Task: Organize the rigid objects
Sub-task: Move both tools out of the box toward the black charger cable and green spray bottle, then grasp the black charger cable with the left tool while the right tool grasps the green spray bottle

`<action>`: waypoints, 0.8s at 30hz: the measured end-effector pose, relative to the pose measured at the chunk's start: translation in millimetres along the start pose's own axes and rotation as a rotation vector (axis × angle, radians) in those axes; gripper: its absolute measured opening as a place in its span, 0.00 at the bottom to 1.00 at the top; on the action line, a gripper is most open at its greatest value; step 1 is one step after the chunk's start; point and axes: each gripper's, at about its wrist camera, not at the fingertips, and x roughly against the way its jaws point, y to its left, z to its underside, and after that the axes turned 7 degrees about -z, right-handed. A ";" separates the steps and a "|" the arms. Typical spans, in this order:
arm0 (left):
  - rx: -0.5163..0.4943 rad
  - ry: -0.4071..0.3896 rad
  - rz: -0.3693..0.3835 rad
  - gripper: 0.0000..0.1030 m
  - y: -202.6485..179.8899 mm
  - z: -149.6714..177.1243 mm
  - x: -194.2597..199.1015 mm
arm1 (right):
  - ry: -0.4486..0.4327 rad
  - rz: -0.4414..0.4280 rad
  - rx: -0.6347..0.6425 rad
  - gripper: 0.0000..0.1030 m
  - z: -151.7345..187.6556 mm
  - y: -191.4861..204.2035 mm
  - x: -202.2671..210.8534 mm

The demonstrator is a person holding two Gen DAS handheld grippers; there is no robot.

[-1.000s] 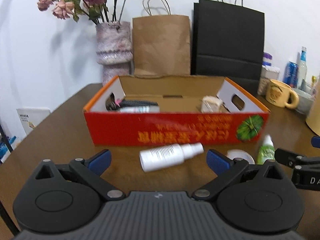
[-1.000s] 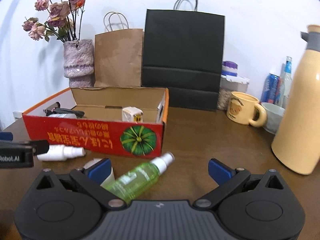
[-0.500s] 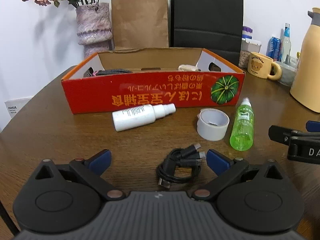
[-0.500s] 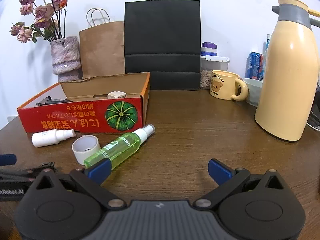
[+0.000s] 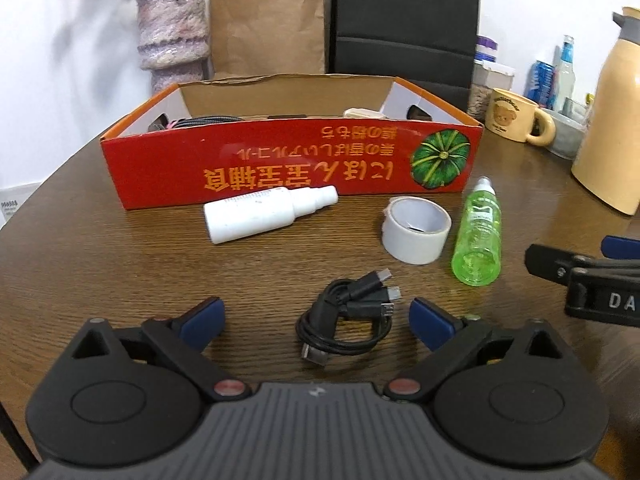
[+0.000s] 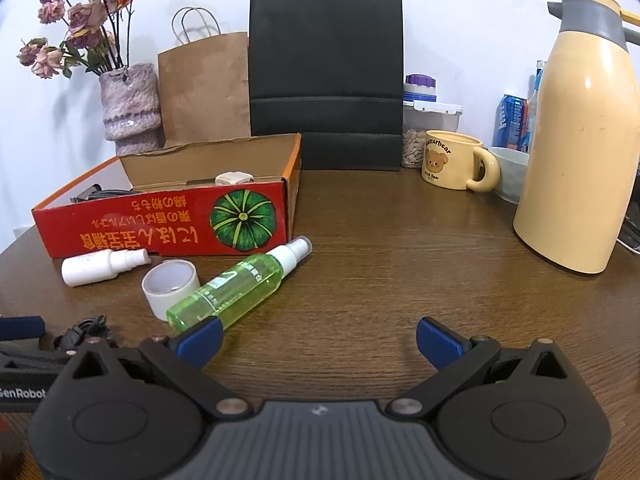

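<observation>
A red cardboard box stands open on the brown table; a black cable and a white adapter lie inside. In front of it lie a white spray bottle, a white tape roll, a green spray bottle and a coiled black cable. My left gripper is open, with the coiled cable between its fingers. My right gripper is open and empty, its left finger beside the green bottle's base.
At the back stand a vase of dried flowers, a brown paper bag and a black paper bag. On the right are a bear mug, a jar, cans and a tall cream thermos.
Both grippers have pulled back from the box toward the table's near side. The tape roll, green bottle and coiled cable came into the left wrist view. Both stay open.
</observation>
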 end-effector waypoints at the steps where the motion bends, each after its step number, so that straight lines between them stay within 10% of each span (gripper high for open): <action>1: -0.015 -0.008 0.013 0.84 -1.9 0.6 1.6 | 0.001 0.000 0.001 1.00 0.2 0.5 -0.3; 5: -0.050 -0.042 0.040 0.46 -7.0 2.2 8.8 | 0.005 0.001 0.002 1.00 0.6 0.8 -1.0; 24: 0.051 -0.112 -0.034 0.45 27.4 -11.9 20.1 | -0.063 -0.025 -0.023 1.00 -2.3 -0.1 5.0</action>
